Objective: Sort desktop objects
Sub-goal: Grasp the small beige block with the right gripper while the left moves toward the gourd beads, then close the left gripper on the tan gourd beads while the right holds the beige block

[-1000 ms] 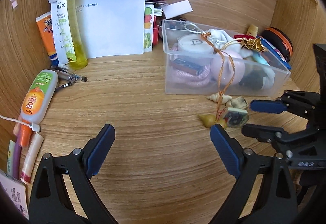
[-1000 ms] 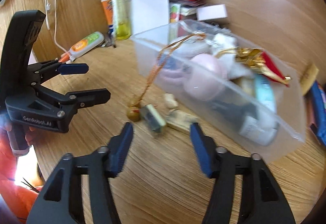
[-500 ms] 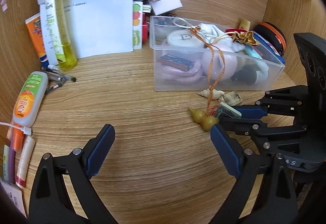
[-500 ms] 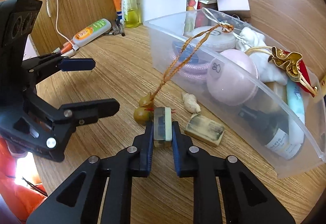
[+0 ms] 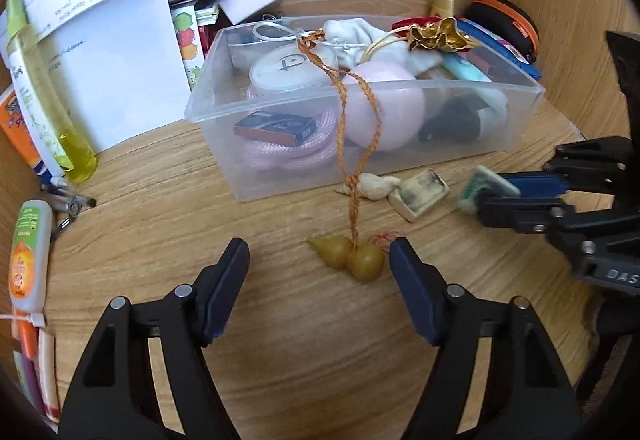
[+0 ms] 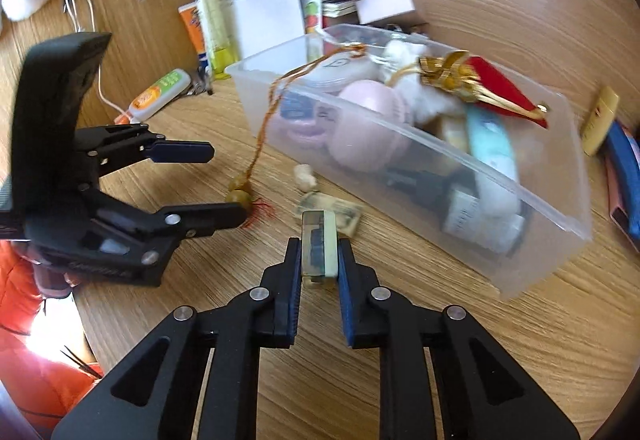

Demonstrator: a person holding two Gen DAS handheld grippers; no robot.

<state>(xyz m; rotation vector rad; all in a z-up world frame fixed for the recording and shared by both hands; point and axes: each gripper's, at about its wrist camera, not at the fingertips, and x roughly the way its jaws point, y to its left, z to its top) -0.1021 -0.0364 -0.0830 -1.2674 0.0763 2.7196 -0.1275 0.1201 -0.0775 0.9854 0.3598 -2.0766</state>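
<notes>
A pair of small yellow-brown gourds lies on the wooden desk, tied to an orange cord that runs up into the clear plastic box. My left gripper straddles the gourds with its jaws closing; the gourds sit close to the right pad and neither pad presses on them. My right gripper is shut on a small green block held just above the desk, in front of the box. In the left wrist view the right gripper and the block appear at the right.
A second small tile and a shell lie against the box front. A yellow bottle, papers and a tube stand at the left. An orange-rimmed case sits by the right wall.
My right gripper shut on the green block and carried it off to the right of the gourds. My left gripper moved in over the gourds and its jaws narrowed.
</notes>
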